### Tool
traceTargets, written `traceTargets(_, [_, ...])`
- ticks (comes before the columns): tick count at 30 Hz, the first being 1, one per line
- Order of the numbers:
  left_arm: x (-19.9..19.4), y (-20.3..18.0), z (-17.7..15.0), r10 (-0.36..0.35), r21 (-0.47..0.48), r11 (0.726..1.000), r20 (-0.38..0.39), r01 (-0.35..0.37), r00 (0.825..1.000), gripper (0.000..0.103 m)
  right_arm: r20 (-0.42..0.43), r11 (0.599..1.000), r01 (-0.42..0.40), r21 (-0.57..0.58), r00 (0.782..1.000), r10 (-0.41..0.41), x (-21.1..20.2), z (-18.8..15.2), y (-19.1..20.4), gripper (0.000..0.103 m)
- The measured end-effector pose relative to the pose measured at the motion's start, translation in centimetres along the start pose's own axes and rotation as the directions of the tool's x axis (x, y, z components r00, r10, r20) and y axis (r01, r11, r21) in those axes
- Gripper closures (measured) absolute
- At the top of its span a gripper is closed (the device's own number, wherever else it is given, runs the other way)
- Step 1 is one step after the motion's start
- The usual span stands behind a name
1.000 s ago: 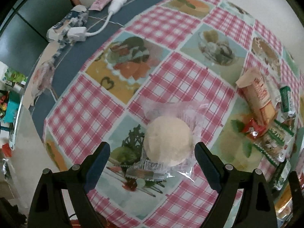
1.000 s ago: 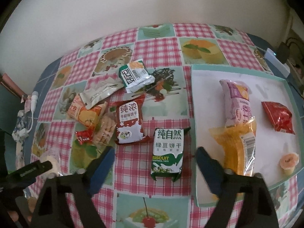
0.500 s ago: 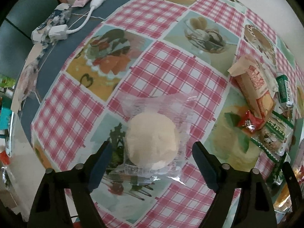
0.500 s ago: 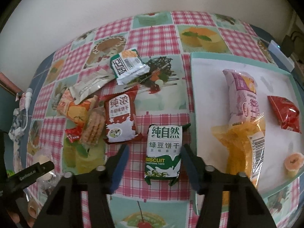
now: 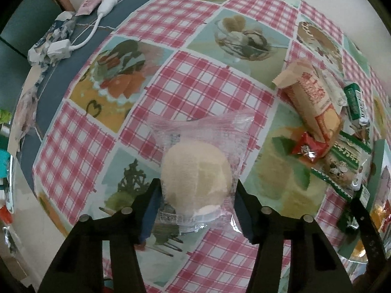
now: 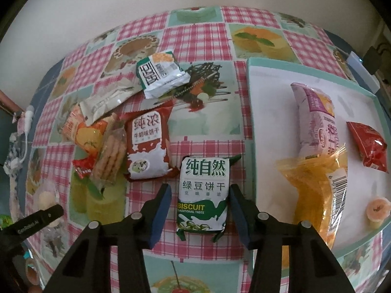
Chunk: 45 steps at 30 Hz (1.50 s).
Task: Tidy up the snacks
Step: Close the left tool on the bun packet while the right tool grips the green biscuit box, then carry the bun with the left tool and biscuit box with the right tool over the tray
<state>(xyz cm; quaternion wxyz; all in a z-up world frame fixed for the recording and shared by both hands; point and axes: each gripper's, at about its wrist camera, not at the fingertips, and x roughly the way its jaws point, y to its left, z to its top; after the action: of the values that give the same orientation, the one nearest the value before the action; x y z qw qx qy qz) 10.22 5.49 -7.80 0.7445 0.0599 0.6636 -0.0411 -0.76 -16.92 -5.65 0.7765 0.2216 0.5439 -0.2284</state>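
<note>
My left gripper [image 5: 195, 202] is closed on a round pale bun in a clear wrapper [image 5: 196, 175] that lies on the checked tablecloth; both pads touch the wrapper's sides. My right gripper [image 6: 199, 208] straddles a green and white biscuit pack [image 6: 204, 193], its pads close beside the pack's long edges with small gaps. A white tray with a teal rim [image 6: 268, 78] on the right holds a purple pack [image 6: 317, 117], a yellow bag [image 6: 315, 185], a red packet [image 6: 369, 146] and a small jelly cup [image 6: 377, 210].
A heap of snacks lies left of the biscuit pack: a red milk biscuit pack [image 6: 146, 146], an orange pack [image 6: 83, 134], a clear cracker sleeve [image 6: 110, 161], a green and white packet [image 6: 161, 73]. A white charger and cable [image 5: 73, 41] lie at the table's far left edge.
Both grippers moved forward and down. The left one narrowed onto the wrapped bun. The right one narrowed around the green biscuit pack.
</note>
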Motion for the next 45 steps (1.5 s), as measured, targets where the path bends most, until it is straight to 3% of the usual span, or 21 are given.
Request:
traceTargets(2, [0.1,-0.6,0.0,0.001,0.01,1.0,0.0,-0.001,1.0,0.045,-0.013,1.0,0.018,-0.003,1.0,-0.018,0.4,-0.1,-0.1,0.057])
traceTargets(17, [1.3,-3.5,0.4,0.048,0.041,0.998,0.019,-0.048,0.999,0.045,0.004,0.994,0.088,-0.07,0.996,-0.088,1.3,-1.2,0.8,0.06])
traceTargets(25, [0.9,-3.8,0.9,0.013,0.033,0.999,0.037,-0.014,0.999,0.049,0.002,0.996,0.066,-0.062,0.998,-0.066,0.9,-1.5,0.9,0.06])
traceTargets(36, [-3.7,-4.4,1.1,-0.019,0.056,0.998,0.154,0.01,0.988,0.05,0.07,1.0,0.007,-0.014,0.998,-0.006,-2.7,-0.2,-0.4,0.06])
traceTargets(45, [-7.0,-4.3,-0.8,-0.068,0.127,0.991,0.209,0.042,0.975,0.05,0.111,0.999,0.027,0.031,0.993,-0.03,-4.7,-0.2,-1.9,0.06])
